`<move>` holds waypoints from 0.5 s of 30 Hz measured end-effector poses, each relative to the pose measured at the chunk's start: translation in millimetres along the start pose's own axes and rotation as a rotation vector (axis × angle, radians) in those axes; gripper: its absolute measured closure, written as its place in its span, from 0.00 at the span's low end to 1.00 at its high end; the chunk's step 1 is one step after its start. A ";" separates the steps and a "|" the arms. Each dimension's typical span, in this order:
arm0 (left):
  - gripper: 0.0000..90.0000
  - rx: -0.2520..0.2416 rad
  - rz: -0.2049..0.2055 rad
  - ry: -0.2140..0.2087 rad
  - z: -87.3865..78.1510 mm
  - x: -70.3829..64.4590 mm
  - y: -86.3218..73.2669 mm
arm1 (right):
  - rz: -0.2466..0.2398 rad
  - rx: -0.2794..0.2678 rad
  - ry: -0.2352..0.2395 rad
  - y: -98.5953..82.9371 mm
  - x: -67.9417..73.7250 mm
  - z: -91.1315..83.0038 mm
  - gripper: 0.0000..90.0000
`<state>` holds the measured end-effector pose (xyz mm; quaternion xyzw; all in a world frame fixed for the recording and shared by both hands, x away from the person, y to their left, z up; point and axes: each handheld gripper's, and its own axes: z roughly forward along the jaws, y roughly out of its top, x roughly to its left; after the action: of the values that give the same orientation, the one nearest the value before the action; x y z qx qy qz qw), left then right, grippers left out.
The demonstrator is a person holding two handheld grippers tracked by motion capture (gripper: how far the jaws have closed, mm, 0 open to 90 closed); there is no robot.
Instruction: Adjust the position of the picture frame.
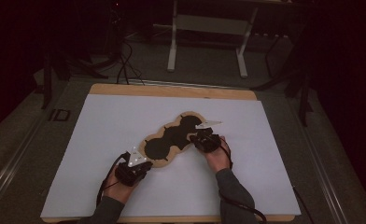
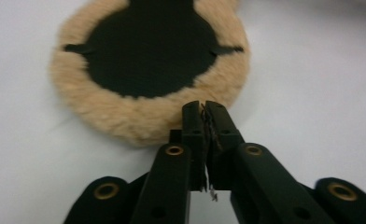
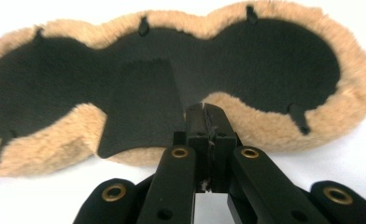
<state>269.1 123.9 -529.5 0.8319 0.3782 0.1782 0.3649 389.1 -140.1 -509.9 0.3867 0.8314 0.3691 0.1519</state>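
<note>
Left gripper (image 2: 203,108) and right gripper (image 3: 205,111): jaws closed, tips at fleece-edged black pad (image 1: 172,138) rim, gripping nothing.

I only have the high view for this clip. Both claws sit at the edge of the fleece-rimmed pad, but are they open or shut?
Observer: The left gripper view shows the left claw shut, with its tips right at the fleece rim of the pad.
Operator: And the right one?
Observer: The right claw is shut too. Its tips are at the rim where the pad narrows between two lobes.
Operator: Is there anything on the black face that I can't make out?
Observer: Yes. The right gripper view shows a separate black panel lying across the pad's narrow middle.
</note>
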 end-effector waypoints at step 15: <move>1.00 0.051 0.036 0.014 8.8 -1.9 0.3 | -0.008 0.048 0.028 -2.2 -0.3 6.9 1.00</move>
<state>273.1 118.2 -535.2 0.8464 0.3701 0.1807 0.3375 391.9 -137.9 -516.2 0.3818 0.8435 0.3537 0.1324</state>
